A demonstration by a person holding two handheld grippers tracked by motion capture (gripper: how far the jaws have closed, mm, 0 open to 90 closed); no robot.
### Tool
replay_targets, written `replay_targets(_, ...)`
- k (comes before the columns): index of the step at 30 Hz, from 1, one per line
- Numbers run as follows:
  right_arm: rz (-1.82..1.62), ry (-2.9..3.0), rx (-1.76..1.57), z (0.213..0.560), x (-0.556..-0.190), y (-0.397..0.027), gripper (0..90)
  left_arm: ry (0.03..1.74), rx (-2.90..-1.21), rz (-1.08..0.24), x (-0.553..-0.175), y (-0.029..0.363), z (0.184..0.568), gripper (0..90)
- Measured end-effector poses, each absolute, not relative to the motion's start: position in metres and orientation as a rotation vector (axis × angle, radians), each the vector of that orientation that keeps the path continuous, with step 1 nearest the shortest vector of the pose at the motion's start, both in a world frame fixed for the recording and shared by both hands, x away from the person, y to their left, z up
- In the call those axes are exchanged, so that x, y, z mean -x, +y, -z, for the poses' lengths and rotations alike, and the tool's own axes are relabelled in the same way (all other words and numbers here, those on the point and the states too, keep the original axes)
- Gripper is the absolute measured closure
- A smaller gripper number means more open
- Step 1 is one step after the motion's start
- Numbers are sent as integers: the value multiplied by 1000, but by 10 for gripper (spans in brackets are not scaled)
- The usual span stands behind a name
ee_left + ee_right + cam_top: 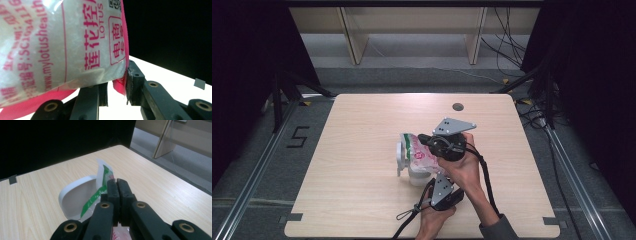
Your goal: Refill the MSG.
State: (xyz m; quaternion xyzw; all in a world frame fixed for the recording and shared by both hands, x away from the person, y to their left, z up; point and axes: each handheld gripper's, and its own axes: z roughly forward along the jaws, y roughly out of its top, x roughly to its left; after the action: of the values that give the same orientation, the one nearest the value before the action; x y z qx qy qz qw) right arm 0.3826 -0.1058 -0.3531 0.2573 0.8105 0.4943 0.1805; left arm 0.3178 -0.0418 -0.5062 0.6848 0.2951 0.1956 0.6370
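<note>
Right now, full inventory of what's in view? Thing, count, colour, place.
Plastic pouch of white granules: one, clear with pink print and a green top strip, held tilted over the white container at table centre.
White plastic container: one, white, open-topped, on the table under the pouch mouth.
Wooden table: one, light wood grain, with a dark round grommet near the far edge.
Wooden shelf frame: one, pale wood, on the floor beyond the table.
Cables: several, black, on the floor at far right.
Left gripper: one, black, clamped on the pouch's lower edge.
Right gripper: one, black, pinching the pouch's top.
</note>
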Motion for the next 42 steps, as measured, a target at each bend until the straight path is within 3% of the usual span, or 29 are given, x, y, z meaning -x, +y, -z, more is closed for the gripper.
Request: replay_targets(42,-1306,2379,-703,349,-384,-100,897,725,-1525,-479,-315,-46,511,746)
